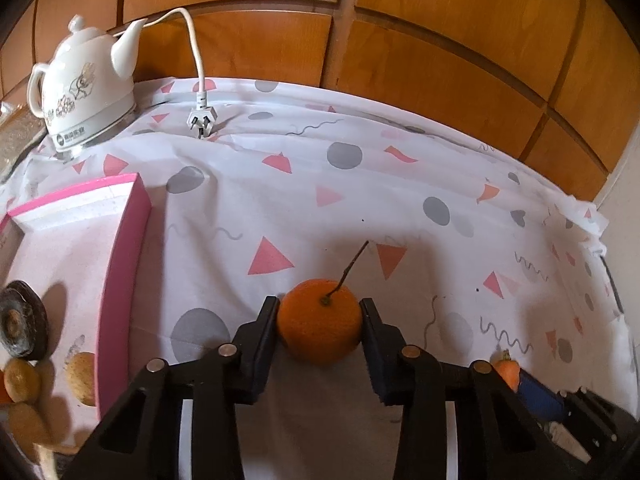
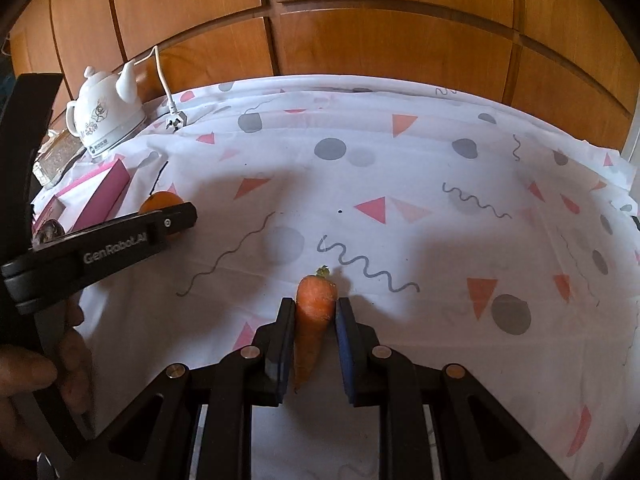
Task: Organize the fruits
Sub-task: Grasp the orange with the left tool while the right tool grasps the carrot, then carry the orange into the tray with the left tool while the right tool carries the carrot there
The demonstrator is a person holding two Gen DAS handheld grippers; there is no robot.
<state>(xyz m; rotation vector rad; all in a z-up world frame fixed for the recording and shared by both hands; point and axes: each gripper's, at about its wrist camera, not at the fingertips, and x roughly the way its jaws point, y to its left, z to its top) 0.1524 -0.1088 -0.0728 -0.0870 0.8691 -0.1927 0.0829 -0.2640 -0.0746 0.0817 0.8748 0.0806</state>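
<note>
A table covered with a white cloth (image 1: 240, 208) printed with pink triangles and grey dots stands before wooden panelled doors (image 1: 440, 40). At the far left corner sits a white ceramic kettle (image 1: 86, 88), its white cord and plug (image 1: 200, 118) lying on the cloth beside it. Nearer, on the left, a shallow pink-rimmed box (image 1: 120, 264) holds a dark round fruit (image 1: 20, 326), a kiwi (image 1: 22, 380) and other brownish pieces. Just right of the box, the left gripper (image 1: 320, 316) is closed on an orange (image 1: 319, 320), one pad pressing on each side; the orange rests on the cloth with its thin stem pointing up. Further right, the right gripper (image 2: 316, 316) is clamped narrowly around a carrot (image 2: 314, 312), which lies on the cloth with its leafy top pointing away from the camera. A person's hand (image 2: 36, 380) holds the left gripper's handle.
</note>
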